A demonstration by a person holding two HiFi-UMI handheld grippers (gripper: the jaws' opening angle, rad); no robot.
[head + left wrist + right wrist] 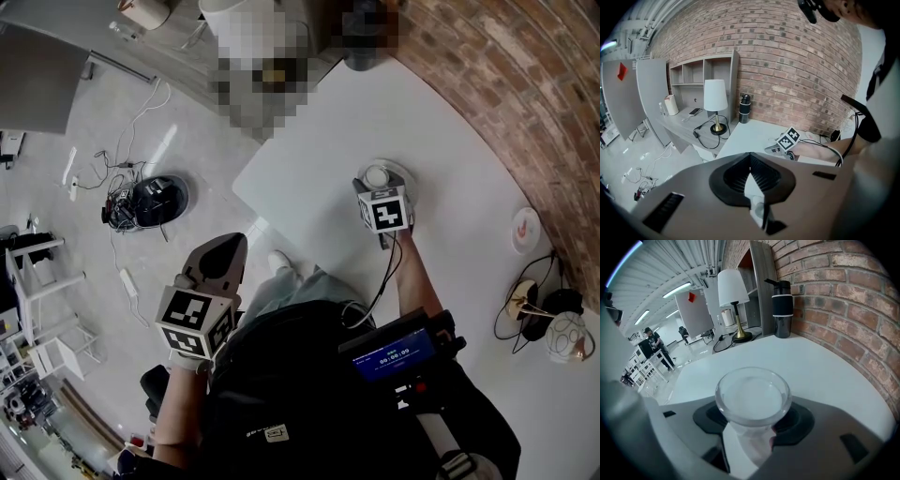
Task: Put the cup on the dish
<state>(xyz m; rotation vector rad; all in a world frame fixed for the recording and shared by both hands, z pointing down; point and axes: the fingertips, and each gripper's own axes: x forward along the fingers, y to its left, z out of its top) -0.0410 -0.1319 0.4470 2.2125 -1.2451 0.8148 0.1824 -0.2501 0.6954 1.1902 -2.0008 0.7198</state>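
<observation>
White table (450, 122) sitting by brick wall (506, 66). Left gripper (750, 161) hanging past table edge, over floor, jaws pressing together, holding nothing. Right gripper (750, 425) squeezing clear glass cup (753, 397), mouth facing up. Cup hanging right over small dish (407, 180) (can't tell if touching), only dish rim peeking out.
</observation>
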